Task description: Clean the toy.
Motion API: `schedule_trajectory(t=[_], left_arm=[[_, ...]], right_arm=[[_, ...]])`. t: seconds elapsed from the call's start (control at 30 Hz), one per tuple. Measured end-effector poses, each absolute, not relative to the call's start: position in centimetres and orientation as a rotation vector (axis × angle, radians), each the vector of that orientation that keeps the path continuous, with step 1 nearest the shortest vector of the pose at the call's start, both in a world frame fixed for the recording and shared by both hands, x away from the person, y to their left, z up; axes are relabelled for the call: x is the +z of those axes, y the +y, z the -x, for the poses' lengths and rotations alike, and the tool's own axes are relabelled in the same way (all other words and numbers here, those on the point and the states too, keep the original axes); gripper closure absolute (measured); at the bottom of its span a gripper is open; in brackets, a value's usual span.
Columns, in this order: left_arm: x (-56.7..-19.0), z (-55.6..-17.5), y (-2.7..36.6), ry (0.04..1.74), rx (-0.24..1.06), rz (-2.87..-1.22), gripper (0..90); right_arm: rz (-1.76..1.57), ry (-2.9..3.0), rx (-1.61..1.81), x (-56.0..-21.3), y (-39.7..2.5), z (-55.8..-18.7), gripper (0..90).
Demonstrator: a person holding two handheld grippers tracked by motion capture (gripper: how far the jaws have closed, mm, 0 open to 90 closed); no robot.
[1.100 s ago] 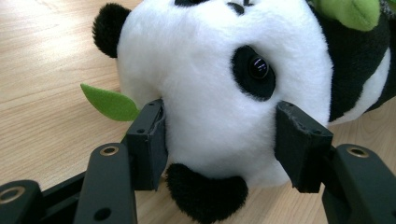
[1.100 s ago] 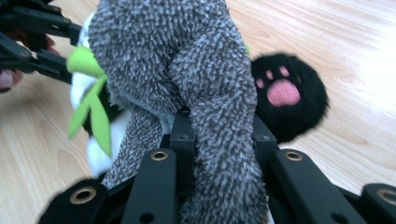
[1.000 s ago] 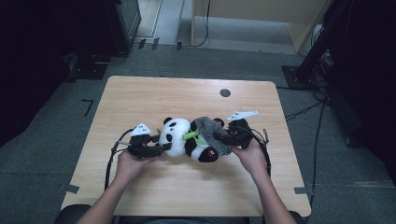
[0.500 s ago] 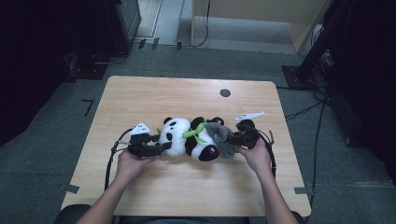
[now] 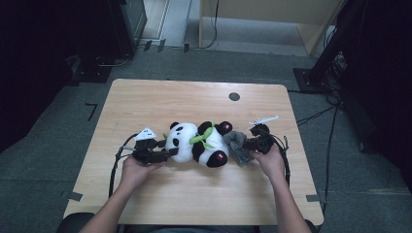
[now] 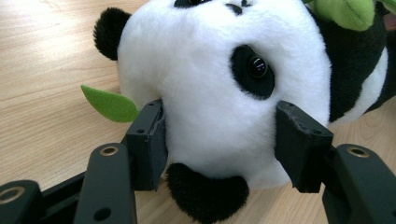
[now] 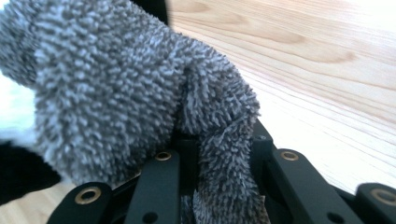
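- High view: pale wooden worktop (image 5: pixel 160 102) with rounded corners and a small dark round port (image 5: pixel 234 96) near its far edge, standing on grey carpet floor (image 5: pixel 43 160). Dark equipment and cables (image 5: pixel 318 114) ring the worktop; a light wooden cabinet (image 5: pixel 272 19) stands behind. Tape marks on the floor at left.
- High view: black-and-white plush panda with a green leaf collar (image 5: pixel 199 143) lies on its side mid-worktop. Left tool (image 5: pixel 163 154) at its head, right tool (image 5: pixel 245 144) at a crumpled grey microfibre cloth (image 5: pixel 236 145) touching the panda's rear.
- Left gripper view: left tool (image 6: pixel 219 140) partly open, jaws pressed on either side of the panda's white head (image 6: pixel 210 79); a green felt leaf (image 6: pixel 109 103) lies just beside the near jaw.
- Right gripper view: right tool (image 7: pixel 210 163) closed narrow, pinching a fold of the grey cloth (image 7: pixel 116 93), which blocks most of the worktop behind.
- No readable writing or labels in any view.
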State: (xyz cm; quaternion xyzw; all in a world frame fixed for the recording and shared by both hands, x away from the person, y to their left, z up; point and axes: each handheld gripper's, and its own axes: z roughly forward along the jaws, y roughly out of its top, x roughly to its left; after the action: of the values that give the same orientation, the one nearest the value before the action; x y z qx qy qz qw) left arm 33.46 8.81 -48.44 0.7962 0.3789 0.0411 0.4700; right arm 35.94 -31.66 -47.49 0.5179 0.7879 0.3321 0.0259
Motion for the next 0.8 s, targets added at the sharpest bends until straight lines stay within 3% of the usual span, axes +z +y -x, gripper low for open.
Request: schedule_trajectory(t=[0.27, 0.47, 0.8], left_arm=[[-48.4, -33.4, 8.8, 0.926, 0.104, -1.956, 40.5], [-48.5, -33.4, 8.8, 0.922, 0.106, -1.957, 40.5], [-48.5, -33.4, 8.8, 0.923, 0.105, -1.952, 40.5]], right_arm=[[-1.703, 2.287, 1.005, -47.2, -34.1, -36.3, 74.4], [-1.650, 2.155, 1.152, -43.9, -35.2, -35.2, 74.5], [-1.376, 2.222, 1.300, -38.0, -30.7, -32.7, 74.5]])
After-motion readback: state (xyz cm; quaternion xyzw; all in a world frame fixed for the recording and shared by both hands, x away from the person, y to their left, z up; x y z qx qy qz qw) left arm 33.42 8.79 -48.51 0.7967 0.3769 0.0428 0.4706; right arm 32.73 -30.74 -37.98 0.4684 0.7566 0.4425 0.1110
